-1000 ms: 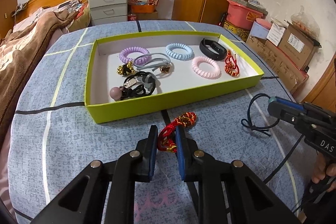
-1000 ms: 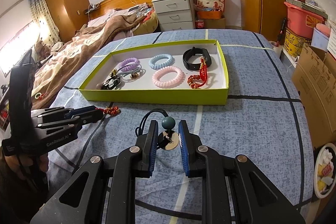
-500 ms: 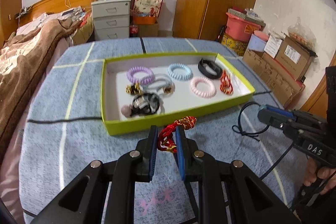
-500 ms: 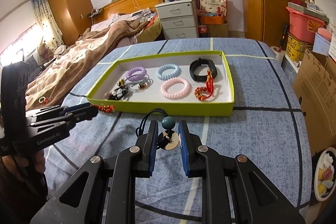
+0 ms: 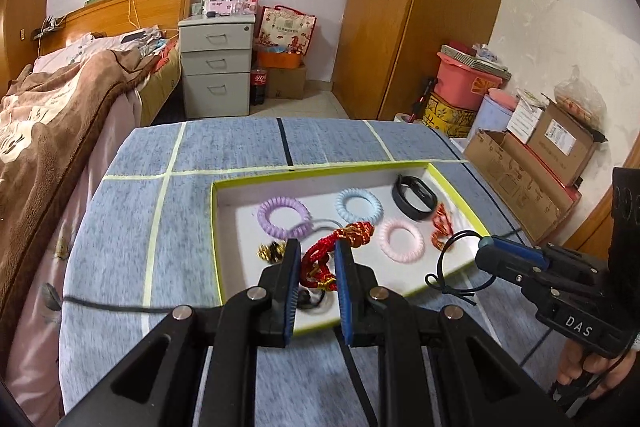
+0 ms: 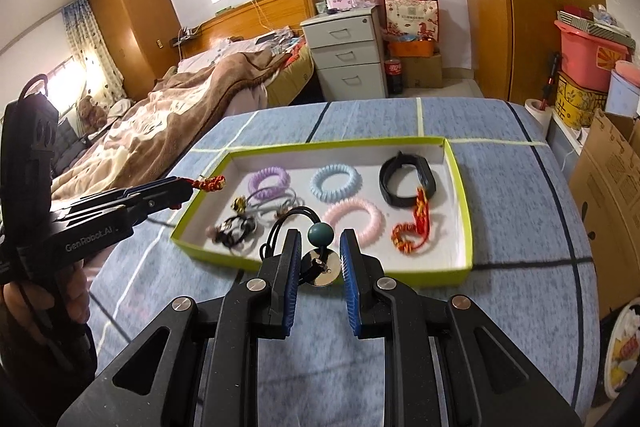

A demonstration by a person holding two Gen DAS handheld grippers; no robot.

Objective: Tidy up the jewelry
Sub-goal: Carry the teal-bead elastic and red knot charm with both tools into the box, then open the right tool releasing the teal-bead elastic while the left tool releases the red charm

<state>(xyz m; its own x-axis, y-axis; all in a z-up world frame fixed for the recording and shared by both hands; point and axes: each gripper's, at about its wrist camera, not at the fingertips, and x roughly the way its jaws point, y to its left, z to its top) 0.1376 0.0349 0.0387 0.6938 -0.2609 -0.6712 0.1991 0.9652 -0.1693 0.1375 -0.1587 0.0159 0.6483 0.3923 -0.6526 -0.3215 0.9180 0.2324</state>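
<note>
A yellow-green tray with a white floor lies on the blue cloth. My left gripper is shut on a red braided bracelet with gold beads, held over the tray's near edge. In the right wrist view the same left gripper holds the red bracelet above the tray's left corner. My right gripper is shut on a black cord tie with a teal bead and a metal disc, just before the tray's front wall. Its loop hangs from the right gripper.
The tray holds purple, blue and pink coil ties, a black band, another red bracelet and dark ties. A bed with a brown blanket lies left; cardboard boxes stand right.
Both grippers rose and moved forward to the tray with their grips unchanged. The red bracelet now hangs over the tray's near edge, and the black tie has reached the front wall.
</note>
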